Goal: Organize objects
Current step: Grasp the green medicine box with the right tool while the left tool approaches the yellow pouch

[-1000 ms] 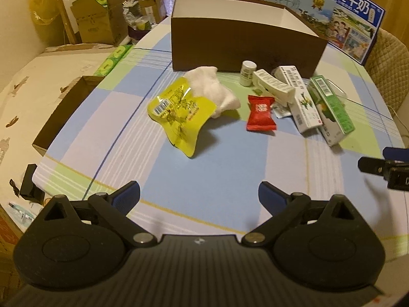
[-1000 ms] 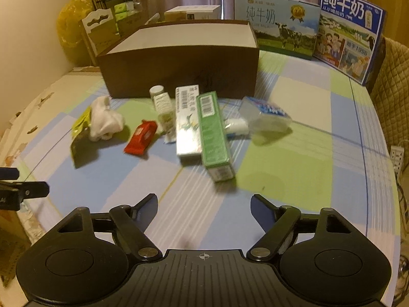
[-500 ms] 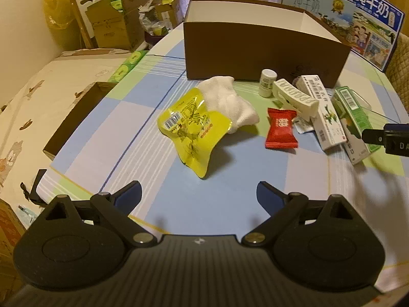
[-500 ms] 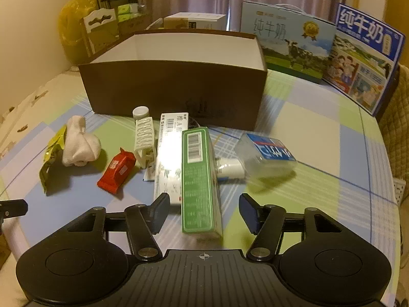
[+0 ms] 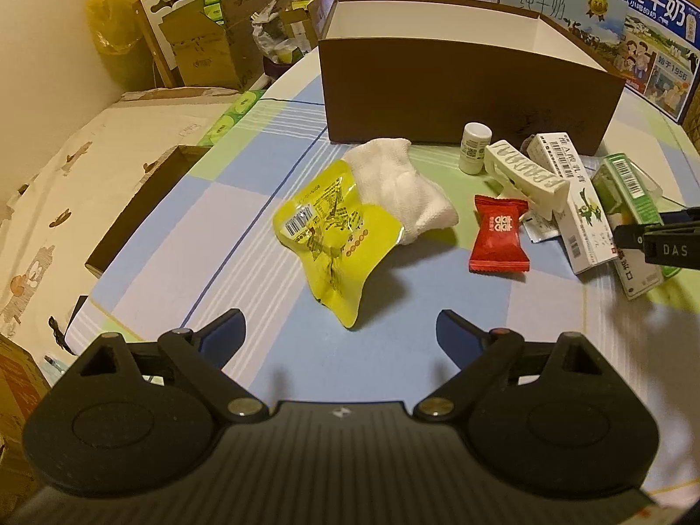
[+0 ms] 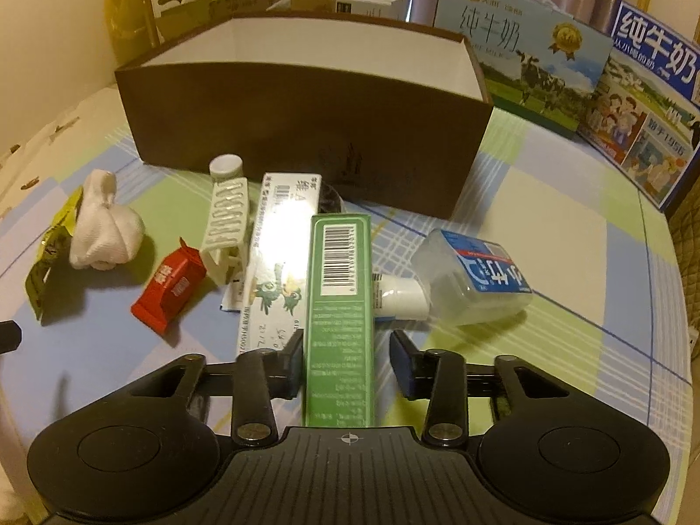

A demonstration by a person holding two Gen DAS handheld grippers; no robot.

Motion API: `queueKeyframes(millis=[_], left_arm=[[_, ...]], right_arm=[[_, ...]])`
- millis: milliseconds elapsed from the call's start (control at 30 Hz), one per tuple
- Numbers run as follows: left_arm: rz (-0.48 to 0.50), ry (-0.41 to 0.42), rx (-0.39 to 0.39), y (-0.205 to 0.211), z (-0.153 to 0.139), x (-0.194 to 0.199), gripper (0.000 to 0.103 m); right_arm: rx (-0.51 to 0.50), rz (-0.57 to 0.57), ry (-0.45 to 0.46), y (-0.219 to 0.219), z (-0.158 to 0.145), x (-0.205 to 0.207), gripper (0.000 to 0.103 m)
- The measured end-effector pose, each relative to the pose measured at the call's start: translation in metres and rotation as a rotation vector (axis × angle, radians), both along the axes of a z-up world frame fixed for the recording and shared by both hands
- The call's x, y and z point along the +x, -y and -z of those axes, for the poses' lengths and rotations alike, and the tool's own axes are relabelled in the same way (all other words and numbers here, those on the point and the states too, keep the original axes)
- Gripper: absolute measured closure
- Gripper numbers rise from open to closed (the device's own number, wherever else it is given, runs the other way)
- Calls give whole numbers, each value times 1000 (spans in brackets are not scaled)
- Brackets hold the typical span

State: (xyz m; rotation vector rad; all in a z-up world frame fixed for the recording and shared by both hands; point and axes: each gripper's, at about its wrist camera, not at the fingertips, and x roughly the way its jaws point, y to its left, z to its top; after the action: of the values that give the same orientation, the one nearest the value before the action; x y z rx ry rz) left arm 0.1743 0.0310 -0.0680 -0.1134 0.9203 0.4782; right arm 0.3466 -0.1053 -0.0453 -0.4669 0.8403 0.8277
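A big open brown box (image 5: 459,87) (image 6: 306,109) stands at the back of the checked table. In front of it lie a yellow pouch (image 5: 337,236), a white cloth (image 5: 398,188), a red sachet (image 5: 498,240), a small white bottle (image 5: 474,148), a white hair clip (image 6: 227,227), a white carton (image 6: 280,253) and a green carton (image 6: 341,306). My right gripper (image 6: 348,365) straddles the near end of the green carton, its left finger touching it, a gap at the right. My left gripper (image 5: 341,332) is open and empty, just short of the yellow pouch.
A clear plastic case with a blue label (image 6: 477,275) and a white tube (image 6: 400,297) lie right of the green carton. Milk cartons (image 6: 547,52) stand behind the brown box. A shallow brown tray (image 5: 140,210) sits at the table's left edge, cardboard boxes (image 5: 205,43) beyond.
My right gripper has moved forward over the green carton and narrowed around it. My left gripper has moved forward toward the yellow pouch, still open.
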Motion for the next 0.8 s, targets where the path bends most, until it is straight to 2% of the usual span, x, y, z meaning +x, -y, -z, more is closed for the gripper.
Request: queueKeyframes(millis=[400, 500, 567, 800], left_arm=[[51, -44, 125, -6, 19, 21, 15], [77, -50, 142, -8, 22, 27, 20], [103, -48, 152, -10, 23, 32, 27], [169, -44, 156, -22, 28, 48, 36]], right_arm=[[27, 35, -81, 20, -3, 3, 76], [31, 71, -106, 28, -3, 2, 76], [31, 100, -121, 33, -2, 3, 76], [33, 180, -144, 44, -3, 7, 76]])
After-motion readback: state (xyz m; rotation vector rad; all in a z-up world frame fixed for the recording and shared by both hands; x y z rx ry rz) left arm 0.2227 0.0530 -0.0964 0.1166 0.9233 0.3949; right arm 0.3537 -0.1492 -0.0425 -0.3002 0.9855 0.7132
